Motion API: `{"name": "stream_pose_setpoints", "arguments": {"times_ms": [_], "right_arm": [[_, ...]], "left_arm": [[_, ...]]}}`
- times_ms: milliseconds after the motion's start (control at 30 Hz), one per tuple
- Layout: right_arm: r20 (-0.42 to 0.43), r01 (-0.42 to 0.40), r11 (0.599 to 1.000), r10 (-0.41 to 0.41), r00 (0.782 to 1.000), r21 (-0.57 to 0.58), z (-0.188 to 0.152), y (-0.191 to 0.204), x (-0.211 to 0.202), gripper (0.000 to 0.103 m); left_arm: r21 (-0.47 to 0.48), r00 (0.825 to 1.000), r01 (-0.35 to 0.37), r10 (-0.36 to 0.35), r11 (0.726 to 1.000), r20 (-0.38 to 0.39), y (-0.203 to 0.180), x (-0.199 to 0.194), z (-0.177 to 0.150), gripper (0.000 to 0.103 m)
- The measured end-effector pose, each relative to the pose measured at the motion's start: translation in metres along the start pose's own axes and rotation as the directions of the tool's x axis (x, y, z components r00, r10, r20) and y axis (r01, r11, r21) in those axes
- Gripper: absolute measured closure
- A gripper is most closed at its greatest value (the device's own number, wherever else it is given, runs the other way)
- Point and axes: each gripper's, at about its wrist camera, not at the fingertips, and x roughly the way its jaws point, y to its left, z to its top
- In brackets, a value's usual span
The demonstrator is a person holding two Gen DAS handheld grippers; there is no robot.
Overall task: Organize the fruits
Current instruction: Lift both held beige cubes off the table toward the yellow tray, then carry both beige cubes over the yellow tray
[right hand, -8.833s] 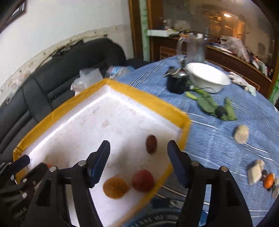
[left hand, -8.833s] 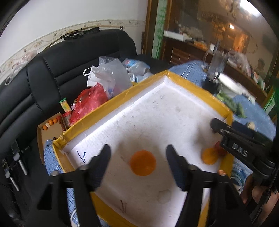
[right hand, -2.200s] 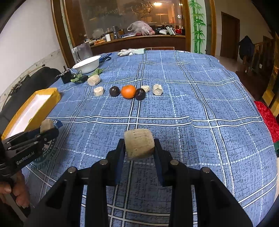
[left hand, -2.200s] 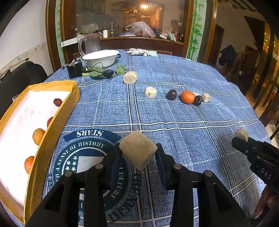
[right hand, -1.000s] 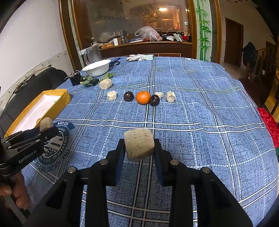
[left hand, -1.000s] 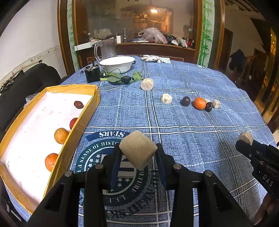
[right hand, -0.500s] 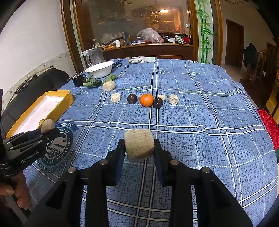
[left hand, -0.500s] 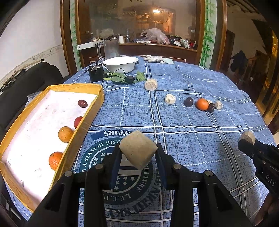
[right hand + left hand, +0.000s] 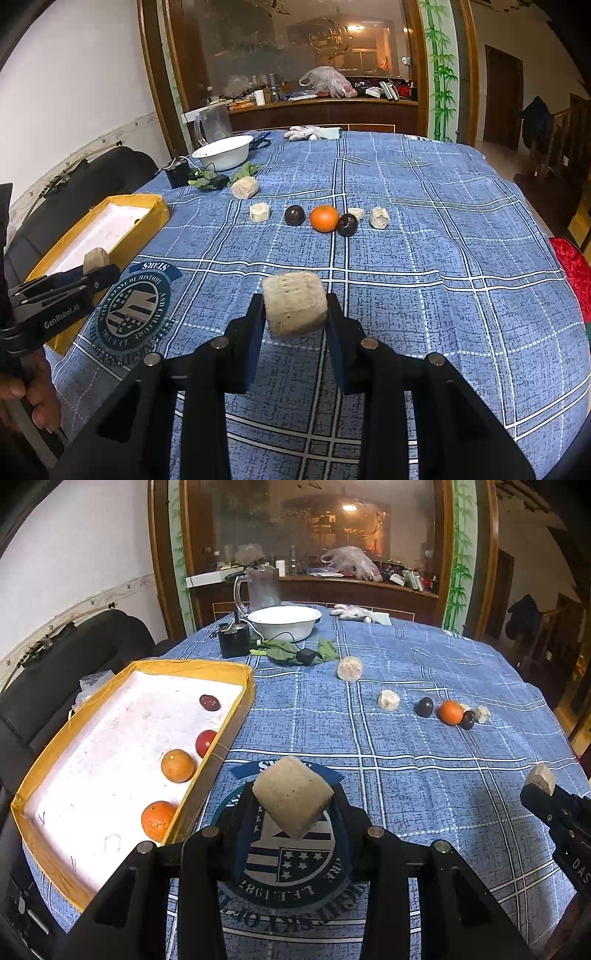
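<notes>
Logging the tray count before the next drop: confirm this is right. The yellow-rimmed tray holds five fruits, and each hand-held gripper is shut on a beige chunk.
Not quite: the yellow-rimmed tray holds four fruits, not five, as the left wrist view shows. The rest stands: the left hand-held gripper and the right hand-held gripper are each shut on a beige chunk.

On your left, the shallow yellow-rimmed foam tray (image 9: pixel 236 672) sits at the edge of the blue checked tablecloth (image 9: pixel 424 782), with four round fruits (image 9: pixel 178 765) along its right wall. Ahead, a row of pale chunks, dark plums (image 9: pixel 294 215) and an orange (image 9: pixel 324 218) crosses the cloth. Behind them, a white bowl (image 9: pixel 283 622) stands before a glass jug (image 9: pixel 261 589).
</notes>
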Motion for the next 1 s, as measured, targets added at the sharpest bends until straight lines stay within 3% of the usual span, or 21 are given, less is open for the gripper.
{"name": "stream_pose_setpoints", "arguments": {"times_ms": [1000], "right_arm": [[0.004, -0.046, 0.998, 0.046, 0.999, -0.04, 0.003, 0.023, -0.002, 0.069]], "left_arm": [[-0.044, 0.999, -0.046, 0.045, 0.998, -0.011, 0.025, -0.001, -0.002, 0.065]]}}
